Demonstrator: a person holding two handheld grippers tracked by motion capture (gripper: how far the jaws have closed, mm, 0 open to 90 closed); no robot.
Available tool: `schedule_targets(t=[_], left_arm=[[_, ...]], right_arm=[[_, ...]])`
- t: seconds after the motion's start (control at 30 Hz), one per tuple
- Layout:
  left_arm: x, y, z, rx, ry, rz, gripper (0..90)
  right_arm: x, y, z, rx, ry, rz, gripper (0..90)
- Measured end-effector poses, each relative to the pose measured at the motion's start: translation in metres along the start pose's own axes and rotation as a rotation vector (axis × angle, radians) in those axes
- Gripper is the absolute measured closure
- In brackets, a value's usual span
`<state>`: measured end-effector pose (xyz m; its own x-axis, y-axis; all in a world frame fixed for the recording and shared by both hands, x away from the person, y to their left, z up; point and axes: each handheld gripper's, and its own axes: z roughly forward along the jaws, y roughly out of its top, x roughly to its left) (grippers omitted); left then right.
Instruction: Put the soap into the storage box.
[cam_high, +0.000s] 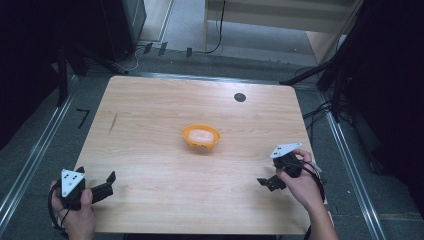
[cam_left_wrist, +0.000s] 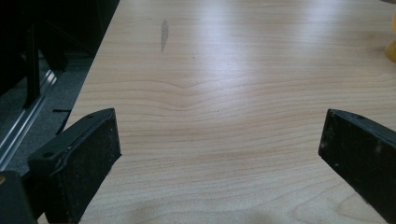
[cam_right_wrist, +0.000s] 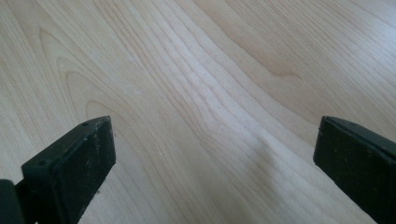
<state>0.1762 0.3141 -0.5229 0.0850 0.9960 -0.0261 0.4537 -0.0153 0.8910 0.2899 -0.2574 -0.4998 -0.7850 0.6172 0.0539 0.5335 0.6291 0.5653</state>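
Your work has not really begun: the orange bowl (cam_high: 201, 136) sits untouched near the middle of the worktop (cam_high: 150, 110), with something pale and pinkish lying inside it that is too blurred to name. Both of your tools are well apart from it. Your left gripper (cam_high: 111, 180) rests over the near-left corner, at about seven o'clock from the bowl, its fingers (cam_left_wrist: 88, 154) spread wide with nothing but bare wood between them; in the left gripper view a sliver of the bowl's yellow-orange rim (cam_left_wrist: 391, 46) shows at the far right edge, so you are aimed a little to the left of it. Your right gripper (cam_high: 266, 182) hovers at about four o'clock from the bowl, near the right edge, and its fingers (cam_right_wrist: 74, 163) are likewise spread, with only wood grain ahead. A small dark round spot (cam_high: 240, 97) lies toward the far edge, at about one o'clock from the bowl. All of the reaching, closing and handling is left to do.
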Motion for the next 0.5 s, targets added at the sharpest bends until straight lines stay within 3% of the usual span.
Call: schedule_targets(t=[0.5], left_arm=[[0.000,0.000,0.000,0.001,0.001,0.003,0.0]], right_arm=[[-0.001,-0.045,-0.008,-0.082,-0.011,0.075,0.0]])
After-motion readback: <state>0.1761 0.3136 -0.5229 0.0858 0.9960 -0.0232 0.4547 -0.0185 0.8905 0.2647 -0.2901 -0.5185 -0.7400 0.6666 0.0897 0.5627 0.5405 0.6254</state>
